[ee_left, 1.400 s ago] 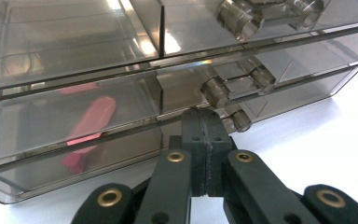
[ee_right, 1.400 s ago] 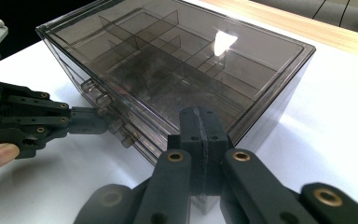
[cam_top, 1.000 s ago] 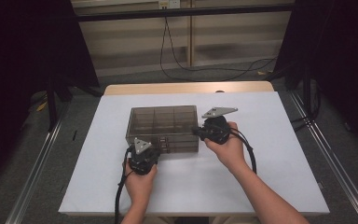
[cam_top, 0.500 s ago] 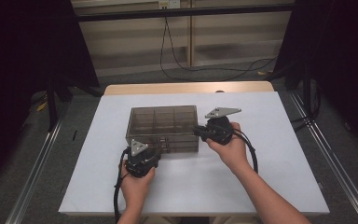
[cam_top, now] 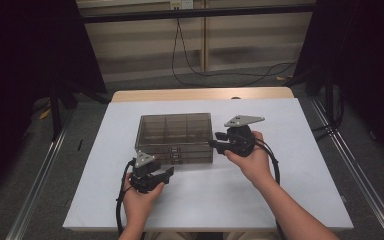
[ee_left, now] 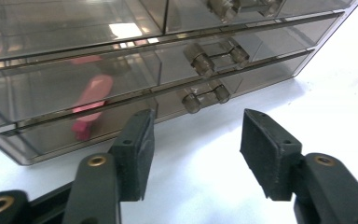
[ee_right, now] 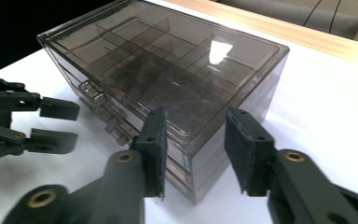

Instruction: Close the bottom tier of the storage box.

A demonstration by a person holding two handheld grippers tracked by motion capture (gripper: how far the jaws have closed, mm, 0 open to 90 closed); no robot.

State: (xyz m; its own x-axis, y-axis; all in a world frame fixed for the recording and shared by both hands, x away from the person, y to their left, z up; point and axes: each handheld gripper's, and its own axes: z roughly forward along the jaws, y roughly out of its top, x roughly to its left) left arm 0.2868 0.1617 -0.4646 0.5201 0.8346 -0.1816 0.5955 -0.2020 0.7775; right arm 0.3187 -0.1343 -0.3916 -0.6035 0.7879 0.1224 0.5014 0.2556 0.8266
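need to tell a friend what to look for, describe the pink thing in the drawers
On the white table stands a smoky see-through drawer box. Behind its drawer fronts, left of the knobs in the left gripper view, lies a pink object, the sole coloured item there.

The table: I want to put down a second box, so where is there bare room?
The table is bare right of the drawer box, behind it up to the far edge, and on its left. In front it is crowded: the left tool faces the drawers and the right tool sits at the box's front right corner.
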